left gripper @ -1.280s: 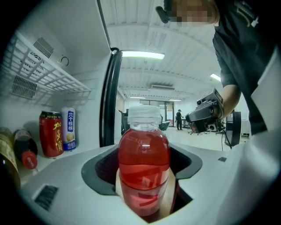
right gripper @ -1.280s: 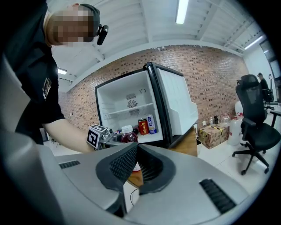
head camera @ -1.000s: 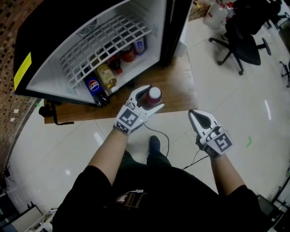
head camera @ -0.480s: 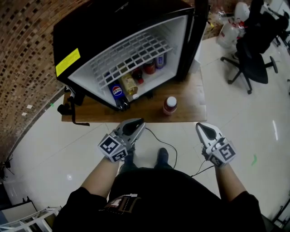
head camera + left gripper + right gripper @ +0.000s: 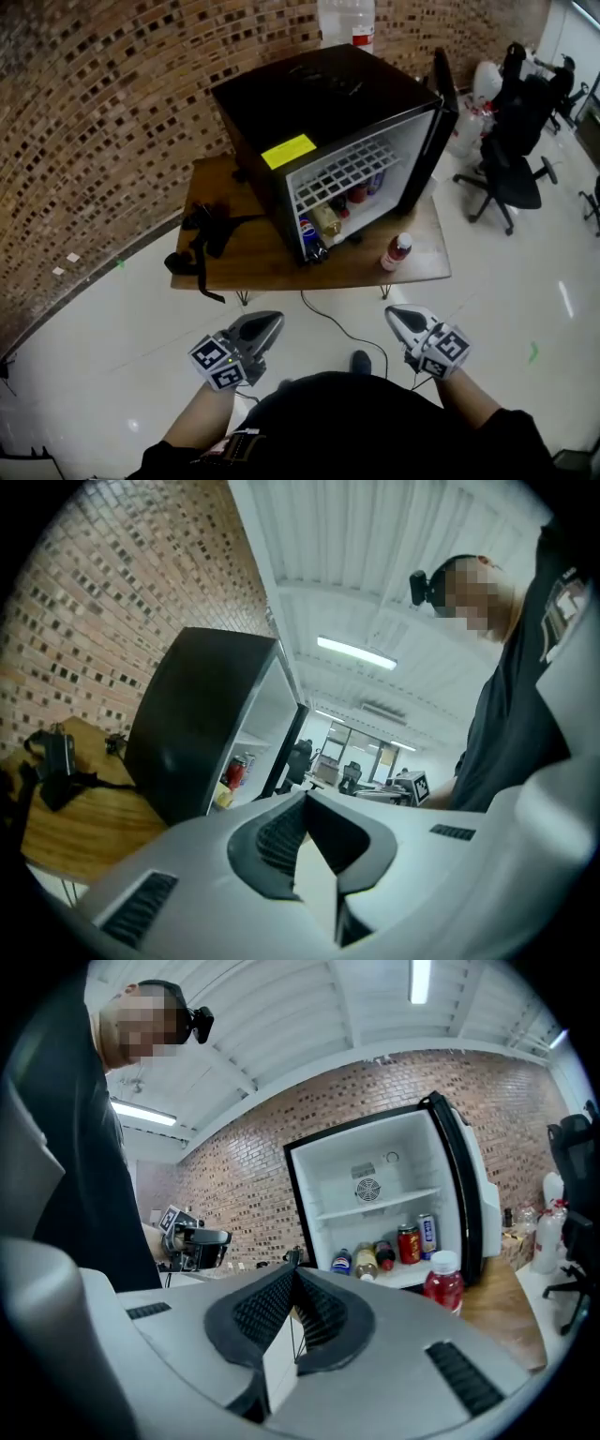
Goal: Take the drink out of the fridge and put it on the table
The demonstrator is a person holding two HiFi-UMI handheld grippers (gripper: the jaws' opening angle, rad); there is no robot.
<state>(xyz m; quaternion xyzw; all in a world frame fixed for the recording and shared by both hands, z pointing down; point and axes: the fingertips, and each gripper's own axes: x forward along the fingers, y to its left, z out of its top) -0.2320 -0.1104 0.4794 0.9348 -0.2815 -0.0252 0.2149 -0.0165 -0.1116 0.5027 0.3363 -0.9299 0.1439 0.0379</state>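
The red drink bottle with a white cap (image 5: pixel 397 251) stands upright on the brown wooden worktop (image 5: pixel 262 267), near its front edge and close to the right corner. It is outside the small black fridge (image 5: pixel 309 94), just in front of the open fridge door (image 5: pixel 448 103). So the job looks done.

The left hand-held gripper (image 5: pixel 261 325) has its jaws pressed together with nothing between them. The right hand-held gripper (image 5: pixel 403 319) is closed and empty too. Both hang low by the person's body, well apart from the worktop. That makes sense, I think, because there is nothing left to carry.

Other bottles and cans (image 5: pixel 328 220) sit on the bottom of the fridge, under the white wire shelf. The bottle on the worktop has bare wood around it, so it should not tip easily.
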